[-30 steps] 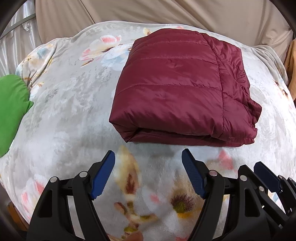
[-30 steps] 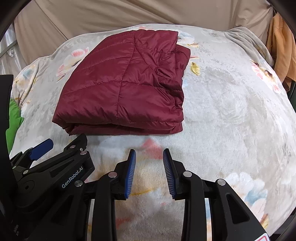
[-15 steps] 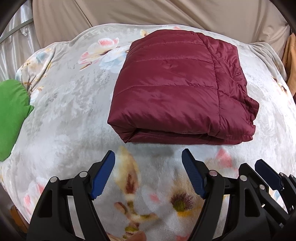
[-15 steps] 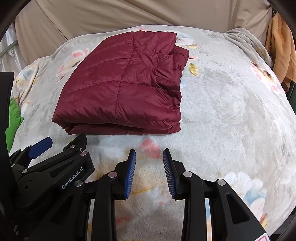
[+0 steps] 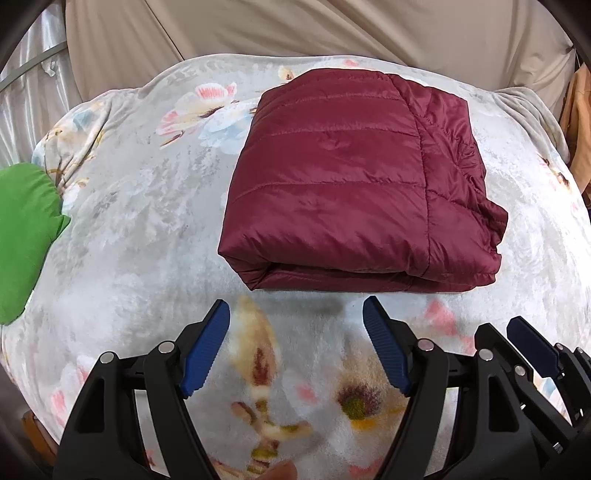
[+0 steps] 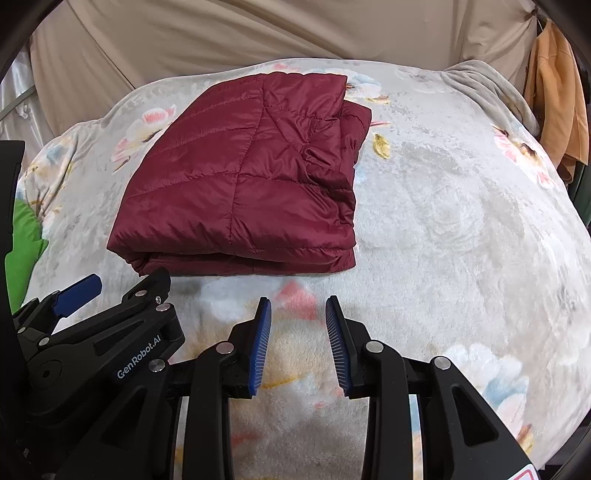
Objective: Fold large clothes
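Observation:
A maroon quilted jacket [image 5: 351, 184] lies folded into a thick rectangle on a floral grey blanket [image 5: 147, 229]; it also shows in the right wrist view [image 6: 243, 192]. My left gripper [image 5: 296, 314] is open and empty, just short of the jacket's near folded edge. My right gripper [image 6: 298, 306] is open and empty, near the jacket's near right corner. Each gripper shows at the edge of the other's view, side by side.
A green cloth [image 5: 26, 236] lies at the blanket's left edge. An orange garment [image 6: 554, 103] hangs at the far right. A beige sheet [image 5: 295, 26] hangs behind the blanket.
Both grippers have pulled back slightly from the jacket, which now sits a little farther off in both views. The jaws have not changed.

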`<action>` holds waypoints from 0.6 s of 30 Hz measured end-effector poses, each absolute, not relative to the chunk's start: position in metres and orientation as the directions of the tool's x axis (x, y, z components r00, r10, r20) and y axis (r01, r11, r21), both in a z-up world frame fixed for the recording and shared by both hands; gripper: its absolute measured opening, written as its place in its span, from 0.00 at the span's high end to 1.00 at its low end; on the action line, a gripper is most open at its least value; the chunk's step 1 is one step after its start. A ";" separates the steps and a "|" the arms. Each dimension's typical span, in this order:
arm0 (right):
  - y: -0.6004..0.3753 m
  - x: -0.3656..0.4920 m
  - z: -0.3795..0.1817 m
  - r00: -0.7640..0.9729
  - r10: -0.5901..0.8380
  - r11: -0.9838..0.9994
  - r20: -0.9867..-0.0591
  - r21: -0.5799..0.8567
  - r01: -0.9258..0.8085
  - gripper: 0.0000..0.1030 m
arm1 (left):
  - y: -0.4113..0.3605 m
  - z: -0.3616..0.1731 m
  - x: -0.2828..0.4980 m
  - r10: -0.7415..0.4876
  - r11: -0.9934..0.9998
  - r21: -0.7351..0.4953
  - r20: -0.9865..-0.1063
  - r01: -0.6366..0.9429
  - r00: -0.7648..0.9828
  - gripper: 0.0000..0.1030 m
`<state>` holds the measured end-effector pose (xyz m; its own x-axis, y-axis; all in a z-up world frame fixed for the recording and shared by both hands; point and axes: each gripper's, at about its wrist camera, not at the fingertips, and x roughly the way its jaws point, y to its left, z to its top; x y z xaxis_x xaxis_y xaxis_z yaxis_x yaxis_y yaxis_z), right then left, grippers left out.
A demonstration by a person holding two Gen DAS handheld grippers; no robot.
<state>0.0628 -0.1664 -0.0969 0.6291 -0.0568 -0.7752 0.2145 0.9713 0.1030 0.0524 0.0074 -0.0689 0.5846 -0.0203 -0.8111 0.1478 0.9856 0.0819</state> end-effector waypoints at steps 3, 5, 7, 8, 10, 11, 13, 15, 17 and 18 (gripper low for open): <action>-0.166 0.063 -0.097 0.629 -0.057 0.971 -0.775 0.104 0.217 0.69 | 0.007 -0.069 0.052 -0.020 0.985 0.083 -0.810 0.148 0.586 0.30; -0.165 0.062 -0.097 0.631 -0.058 0.970 -0.774 0.105 0.219 0.69 | 0.007 -0.068 0.052 -0.018 0.985 0.087 -0.810 0.151 0.586 0.30; -0.165 0.062 -0.097 0.630 -0.059 0.970 -0.774 0.105 0.220 0.69 | 0.005 -0.067 0.053 -0.012 0.983 0.096 -0.813 0.154 0.583 0.30; -0.165 0.062 -0.097 0.630 -0.059 0.970 -0.774 0.105 0.221 0.69 | 0.006 -0.067 0.053 -0.012 0.983 0.098 -0.811 0.156 0.584 0.30; -0.165 0.061 -0.096 0.632 -0.057 0.969 -0.773 0.109 0.221 0.69 | 0.006 -0.066 0.053 -0.012 0.984 0.094 -0.814 0.153 0.581 0.30; -0.165 0.061 -0.096 0.634 -0.057 0.969 -0.772 0.111 0.222 0.69 | 0.006 -0.066 0.054 -0.014 0.984 0.091 -0.816 0.151 0.578 0.30; -0.165 0.061 -0.094 0.636 -0.058 0.969 -0.769 0.109 0.221 0.69 | 0.007 -0.065 0.054 -0.016 0.985 0.085 -0.818 0.147 0.575 0.30; -0.165 0.061 -0.094 0.637 -0.060 0.969 -0.769 0.109 0.223 0.69 | 0.007 -0.065 0.056 -0.018 0.986 0.079 -0.822 0.145 0.569 0.30; -0.164 0.061 -0.094 0.637 -0.062 0.968 -0.768 0.109 0.226 0.69 | 0.007 -0.066 0.057 -0.020 0.986 0.076 -0.826 0.146 0.564 0.30; -0.165 0.061 -0.094 0.637 -0.062 0.968 -0.769 0.110 0.226 0.69 | 0.007 -0.066 0.057 -0.021 0.986 0.076 -0.826 0.148 0.563 0.30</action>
